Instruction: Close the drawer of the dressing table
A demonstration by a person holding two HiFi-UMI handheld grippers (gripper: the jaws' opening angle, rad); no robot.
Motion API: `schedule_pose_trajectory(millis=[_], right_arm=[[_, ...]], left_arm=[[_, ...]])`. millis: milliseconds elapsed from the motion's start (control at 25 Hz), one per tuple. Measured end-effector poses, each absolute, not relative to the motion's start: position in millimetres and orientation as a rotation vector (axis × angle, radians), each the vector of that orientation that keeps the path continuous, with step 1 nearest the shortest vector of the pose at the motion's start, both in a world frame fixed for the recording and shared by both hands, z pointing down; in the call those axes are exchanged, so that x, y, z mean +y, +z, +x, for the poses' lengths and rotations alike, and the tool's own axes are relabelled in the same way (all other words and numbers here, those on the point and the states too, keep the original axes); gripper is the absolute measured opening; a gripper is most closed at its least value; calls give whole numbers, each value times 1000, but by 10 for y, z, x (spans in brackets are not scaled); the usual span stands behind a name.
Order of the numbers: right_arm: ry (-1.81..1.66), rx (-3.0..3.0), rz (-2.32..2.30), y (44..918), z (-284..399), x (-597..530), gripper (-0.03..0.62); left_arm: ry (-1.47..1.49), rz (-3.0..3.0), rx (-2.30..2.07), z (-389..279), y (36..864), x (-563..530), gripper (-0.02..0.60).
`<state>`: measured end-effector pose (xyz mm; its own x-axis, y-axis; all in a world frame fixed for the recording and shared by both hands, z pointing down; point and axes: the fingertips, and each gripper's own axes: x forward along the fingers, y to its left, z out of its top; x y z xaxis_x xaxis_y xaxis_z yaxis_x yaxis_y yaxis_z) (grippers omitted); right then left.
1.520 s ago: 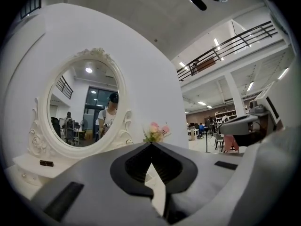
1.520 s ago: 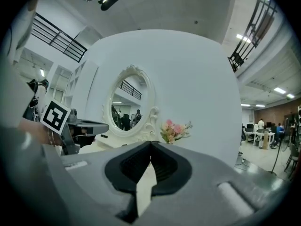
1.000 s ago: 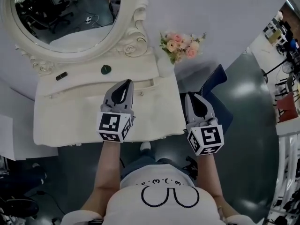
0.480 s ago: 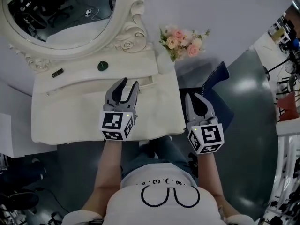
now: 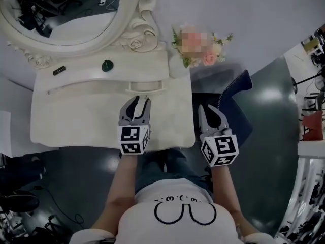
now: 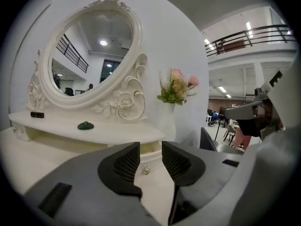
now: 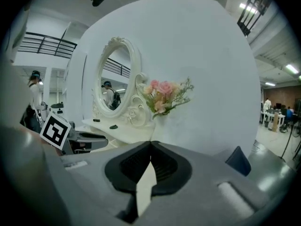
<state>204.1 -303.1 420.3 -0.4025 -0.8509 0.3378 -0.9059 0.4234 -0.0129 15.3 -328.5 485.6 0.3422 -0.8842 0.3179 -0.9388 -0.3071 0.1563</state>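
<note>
The white dressing table [image 5: 76, 121] carries a small drawer [image 5: 145, 87], pulled out a little under the raised shelf. My left gripper [image 5: 138, 102] hovers over the tabletop just in front of that drawer, jaws open and empty. In the left gripper view the drawer's small metal knob [image 6: 146, 170] shows in the gap of the left gripper [image 6: 150, 153], still some way beyond the fingertips. My right gripper [image 5: 209, 110] is shut on nothing and hangs past the table's right edge. Its pads meet in the right gripper view [image 7: 150, 150].
An oval mirror [image 5: 66, 14] stands at the back of the table. On the shelf lie a green knob-like item [image 5: 106, 65] and a small black object [image 5: 59, 70]. A vase of pink flowers [image 5: 179, 65] stands at the right corner, and a dark blue chair [image 5: 236, 98] beside the table.
The left jaws went from shut to open. Both grippers sank and drew back toward the table's front edge, the left one lining up with the drawer.
</note>
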Motion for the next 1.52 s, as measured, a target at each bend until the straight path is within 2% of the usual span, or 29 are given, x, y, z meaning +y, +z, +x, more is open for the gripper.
schedule_pose_trajectory(millis=[600,720,800,1520], right_arm=[[403,-2365,1398,4768,2017,-3167,0],[401,-2366,1387,4785,1998,-3207,0],[394,-2371,1376,4784,1966,-3234,0],[357,-2370,1333,4738,1856,-3417,0]], left_arm=[[525,2107,-1611,191,5778,-3502,141],[560,2098,-1606,194,5837,-3546,141],[571,2089,-1603,199,5849,-3553,90],[577,2075,-1577,203,5829,-3790,86]])
